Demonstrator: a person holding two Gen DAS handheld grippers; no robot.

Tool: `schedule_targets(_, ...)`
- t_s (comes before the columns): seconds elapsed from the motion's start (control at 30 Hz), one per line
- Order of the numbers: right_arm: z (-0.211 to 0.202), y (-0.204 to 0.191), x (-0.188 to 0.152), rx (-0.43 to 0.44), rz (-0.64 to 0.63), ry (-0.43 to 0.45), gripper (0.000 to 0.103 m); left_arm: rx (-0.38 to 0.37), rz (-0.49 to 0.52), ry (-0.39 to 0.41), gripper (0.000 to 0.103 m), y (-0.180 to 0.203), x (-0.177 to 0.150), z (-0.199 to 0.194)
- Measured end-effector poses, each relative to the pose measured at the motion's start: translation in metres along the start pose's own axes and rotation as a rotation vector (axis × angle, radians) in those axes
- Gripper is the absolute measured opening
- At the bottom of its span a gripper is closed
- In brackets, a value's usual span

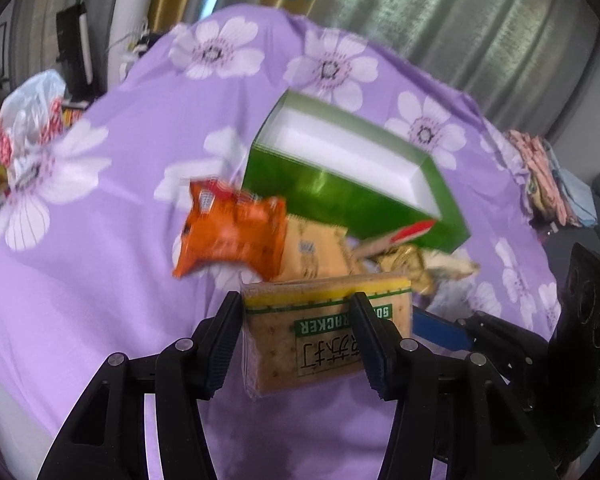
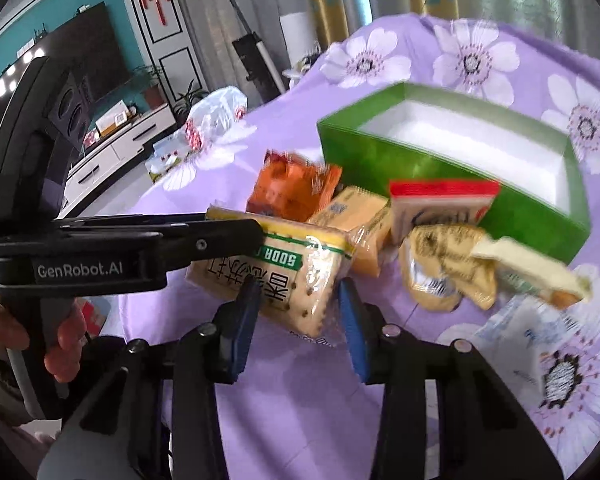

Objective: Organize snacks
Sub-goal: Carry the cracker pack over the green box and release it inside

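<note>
Black fingers of the left hand-held gripper point(image 1: 296, 336) clamp a soda cracker packet point(image 1: 332, 336) by its sides, lifting it clear of the purple flowered cloth point(image 1: 112, 216) that covers the table. From the right wrist view, the right hand-held gripper point(image 2: 296, 316) has its blue pads point(image 2: 356, 344) closed on the near corner of the same cracker packet point(image 2: 284, 276), so both tools hold it at once; the left one reaches in from the left edge, with a person's hand point(image 2: 28, 332) around its handle. Just behind the packet lies a heap of snacks: an orange bag point(image 2: 292, 188), a yellow wrapped biscuit pack point(image 2: 360, 220), a red-topped pouch point(image 2: 440, 208) and tan wrappers point(image 2: 452, 268). Beyond them stands an open green box point(image 2: 440, 176) with a white inside. A plastic bag point(image 2: 216, 116) sits at the table's far edge.
</note>
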State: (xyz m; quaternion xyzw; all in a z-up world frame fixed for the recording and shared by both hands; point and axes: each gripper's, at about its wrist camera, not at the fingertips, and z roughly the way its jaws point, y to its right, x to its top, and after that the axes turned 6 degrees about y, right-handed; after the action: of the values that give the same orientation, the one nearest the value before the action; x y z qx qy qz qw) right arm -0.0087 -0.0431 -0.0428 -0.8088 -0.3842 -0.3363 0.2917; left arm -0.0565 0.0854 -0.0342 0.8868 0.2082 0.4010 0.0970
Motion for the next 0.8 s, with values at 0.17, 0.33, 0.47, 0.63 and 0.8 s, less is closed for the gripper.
schedule_targets(0.17, -0.017, 0.008, 0.022, -0.035, -0.004, 0.073, 0.041, -0.027, 0.035, 0.052, 0.055, 0.016, 0.025, -0.005)
schedule_targets(0.33, -0.029, 0.024, 0.048, -0.076, -0.012, 0.141, 0.041, -0.070, 0.074, 0.093, 0.055, 0.033, 0.058, -0.001)
schedule_targets(0.47, -0.031, 0.045, 0.069, -0.121, -0.001, 0.182, 0.041, -0.094, 0.120, 0.117, 0.055, 0.053, 0.086, 0.013)
schedule_targets(0.63, -0.025, 0.082, 0.088, -0.169, 0.038, 0.193, 0.041, -0.125, 0.146, 0.094, 0.055, 0.069, 0.112, 0.048)
schedule_targets(0.8, -0.008, 0.109, 0.093, -0.197, 0.070, 0.162, 0.043, -0.139, 0.139, 0.037, 0.055, 0.075, 0.125, 0.084)
